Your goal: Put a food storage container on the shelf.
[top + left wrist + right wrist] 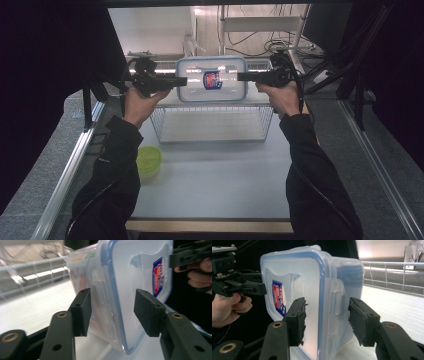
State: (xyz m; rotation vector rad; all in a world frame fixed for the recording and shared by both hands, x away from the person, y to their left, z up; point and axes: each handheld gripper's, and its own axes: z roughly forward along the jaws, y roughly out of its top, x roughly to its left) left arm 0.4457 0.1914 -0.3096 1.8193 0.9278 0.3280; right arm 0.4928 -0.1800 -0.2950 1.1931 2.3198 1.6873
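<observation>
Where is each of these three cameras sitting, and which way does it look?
High view: above the table's near side, looking down at the container; sleeves and both hands show.
Left claw view: rides the left claw, facing one latch side.
Right claw view: rides the right claw, facing the opposite side.
All share the container.
</observation>
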